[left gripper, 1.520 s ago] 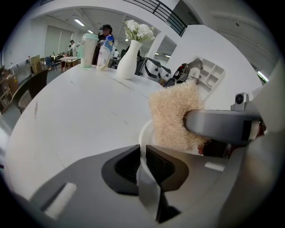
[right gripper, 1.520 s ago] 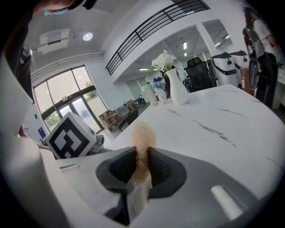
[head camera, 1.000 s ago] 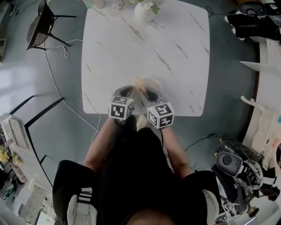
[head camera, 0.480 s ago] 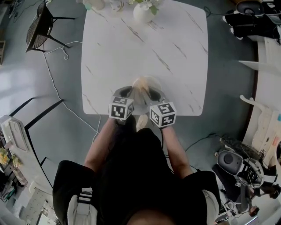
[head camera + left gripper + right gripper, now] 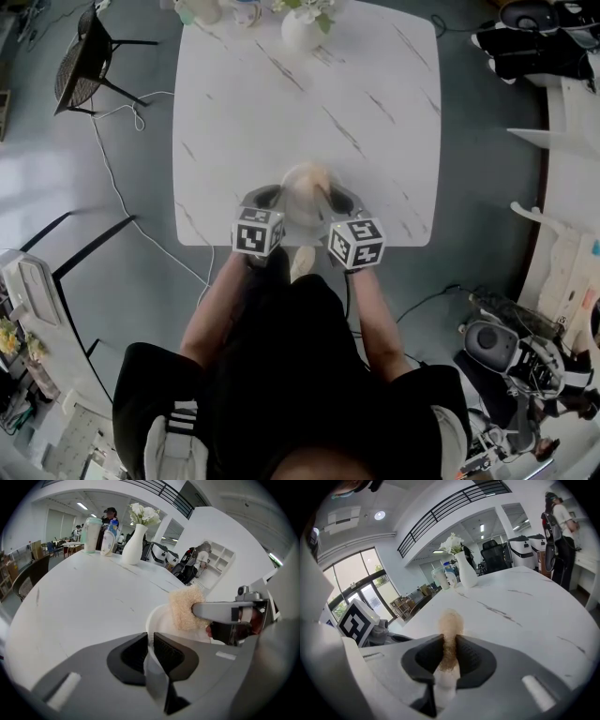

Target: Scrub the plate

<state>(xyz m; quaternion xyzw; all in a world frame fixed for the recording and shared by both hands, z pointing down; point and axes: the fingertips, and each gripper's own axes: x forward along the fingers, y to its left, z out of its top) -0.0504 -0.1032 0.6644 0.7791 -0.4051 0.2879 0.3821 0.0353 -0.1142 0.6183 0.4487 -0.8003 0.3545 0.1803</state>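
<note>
Your left gripper [image 5: 151, 644] has its jaws clamped on the near rim of the plate. Your right gripper [image 5: 449, 651] is closed on a tan scrubbing sponge. Both grippers point down and away from you over the near edge of a white, marble-patterned table [image 5: 309, 103]. A white vase [image 5: 132, 545] of white flowers stands at the table's far edge, well apart from your work. The white plate [image 5: 160, 620] sits on the table just inside the near edge, between the two grippers. The sponge [image 5: 185, 607] is over the plate's right side.
</note>
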